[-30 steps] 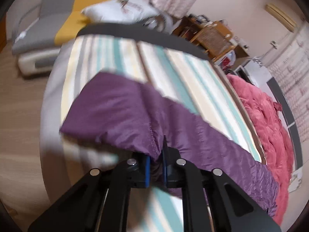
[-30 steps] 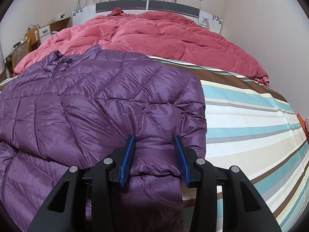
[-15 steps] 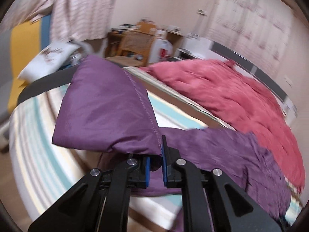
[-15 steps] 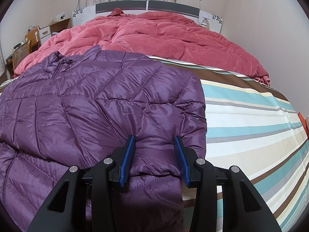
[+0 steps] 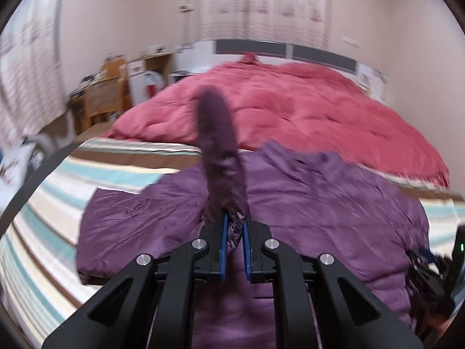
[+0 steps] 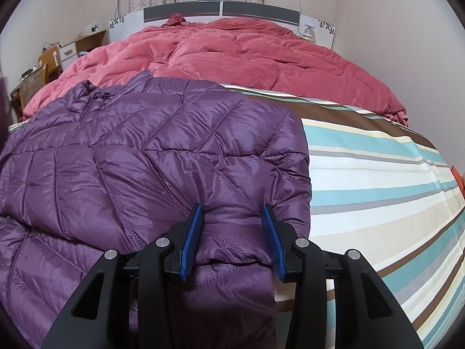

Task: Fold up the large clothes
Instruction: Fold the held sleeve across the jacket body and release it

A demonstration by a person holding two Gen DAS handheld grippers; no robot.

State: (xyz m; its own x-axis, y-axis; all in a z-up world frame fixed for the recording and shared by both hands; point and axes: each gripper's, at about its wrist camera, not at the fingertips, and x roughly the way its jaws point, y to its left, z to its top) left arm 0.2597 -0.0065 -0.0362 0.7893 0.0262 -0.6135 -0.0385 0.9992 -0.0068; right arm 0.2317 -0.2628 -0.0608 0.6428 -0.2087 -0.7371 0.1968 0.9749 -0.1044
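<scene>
Black hand-held gripper (image 6: pixel 232 232), blue pads (image 6: pixel 190 240), silver screws.

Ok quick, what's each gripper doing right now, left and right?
Left gripper: shut on the purple jacket's sleeve, lifted.
Right gripper: open, over the purple jacket.

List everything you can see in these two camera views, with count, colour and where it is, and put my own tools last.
Quilted jacket: one, purple, spread on the bed's near half.
Jacket sleeve: one, purple, lifted above the jacket body.
Comforter: one, red-pink, bunched toward the headboard.
Striped sheet: one, teal, white and brown, covering the mattress.
Headboard: one, white with grey panels, far wall.
Wooden chair: one, left of the bed.
Left tongs: black, blue pads, shut on the sleeve.
Right tongs: black, blue pads, open astride a jacket fold.
</scene>
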